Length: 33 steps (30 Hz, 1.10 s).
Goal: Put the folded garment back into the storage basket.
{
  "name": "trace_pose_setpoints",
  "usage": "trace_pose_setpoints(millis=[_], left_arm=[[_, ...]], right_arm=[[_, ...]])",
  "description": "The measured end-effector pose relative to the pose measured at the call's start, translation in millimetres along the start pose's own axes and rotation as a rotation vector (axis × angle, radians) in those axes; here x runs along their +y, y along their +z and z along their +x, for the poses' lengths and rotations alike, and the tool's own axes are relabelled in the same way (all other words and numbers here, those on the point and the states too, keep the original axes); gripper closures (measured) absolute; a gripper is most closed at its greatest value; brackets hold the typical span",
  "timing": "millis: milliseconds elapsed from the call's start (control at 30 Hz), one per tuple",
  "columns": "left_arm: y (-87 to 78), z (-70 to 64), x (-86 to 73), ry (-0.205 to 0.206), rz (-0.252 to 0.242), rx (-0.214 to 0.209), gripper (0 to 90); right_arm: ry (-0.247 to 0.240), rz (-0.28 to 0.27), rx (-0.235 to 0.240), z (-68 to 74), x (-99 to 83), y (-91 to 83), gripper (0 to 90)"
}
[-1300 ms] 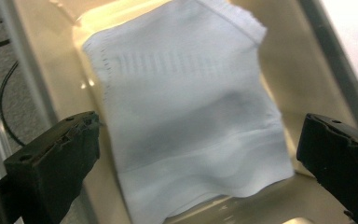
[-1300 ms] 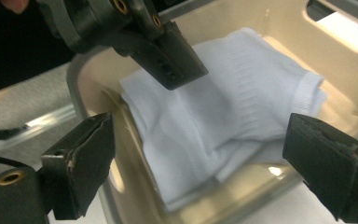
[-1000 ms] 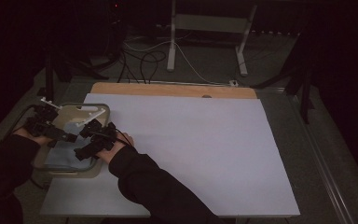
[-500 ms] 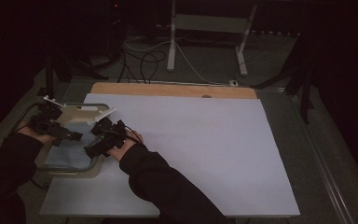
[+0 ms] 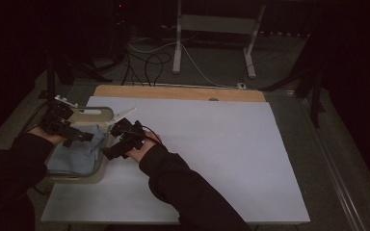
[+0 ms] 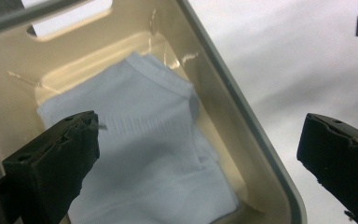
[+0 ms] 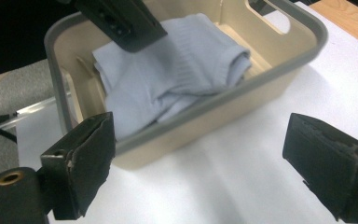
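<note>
A folded pale blue knitted cloth (image 6: 144, 158) lies inside the beige plastic basket (image 5: 107, 144) at the desk's left edge. The left gripper (image 5: 79, 136) hovers over it, jaws wide, empty; the right gripper (image 5: 116, 150), likewise gaping and empty, sits just outside the basket's wall on the white desk sheet (image 5: 212, 154).

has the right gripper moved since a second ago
Yes. In the high view the right gripper has shifted right, off the beige bin where it sat over the near rim, and now hangs over the white table sheet beside it.
</note>
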<state>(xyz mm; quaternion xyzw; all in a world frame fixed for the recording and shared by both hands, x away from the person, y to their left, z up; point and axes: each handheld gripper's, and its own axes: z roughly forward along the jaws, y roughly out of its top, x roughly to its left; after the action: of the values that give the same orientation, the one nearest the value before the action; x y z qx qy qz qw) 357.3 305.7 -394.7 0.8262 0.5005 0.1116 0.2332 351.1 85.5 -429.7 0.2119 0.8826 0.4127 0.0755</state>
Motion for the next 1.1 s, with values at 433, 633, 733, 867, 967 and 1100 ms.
trace_pose_setpoints(millis=[433,633,733,867,967,1100], left_arm=[[9.1,-33.8,21.2,0.101,-0.043,-0.058,0.0],[14.4,-52.1,34.3,0.142,-0.048,-0.086,0.0],[18.3,-59.6,38.6,0.164,-0.051,-0.104,0.0],[24.9,-68.9,42.0,0.201,-0.053,-0.127,0.0],[29.9,-75.1,44.6,0.224,-0.050,-0.136,0.0],[33.0,-81.9,47.7,0.247,-0.061,-0.153,0.0]], right_arm=[[-0.031,-0.007,-0.042,-23.6,-17.6,-30.8,8.8],[-0.022,-0.012,-0.055,-33.5,-27.6,-44.2,8.8],[-0.029,-0.010,-0.059,-38.7,-32.6,-50.3,8.8],[-0.019,-0.012,-0.045,-46.3,-42.3,-57.7,8.8],[-0.016,-0.008,-0.039,-50.4,-50.0,-62.1,8.8],[-0.027,-0.012,-0.042,-54.8,-58.2,-68.6,8.8]])
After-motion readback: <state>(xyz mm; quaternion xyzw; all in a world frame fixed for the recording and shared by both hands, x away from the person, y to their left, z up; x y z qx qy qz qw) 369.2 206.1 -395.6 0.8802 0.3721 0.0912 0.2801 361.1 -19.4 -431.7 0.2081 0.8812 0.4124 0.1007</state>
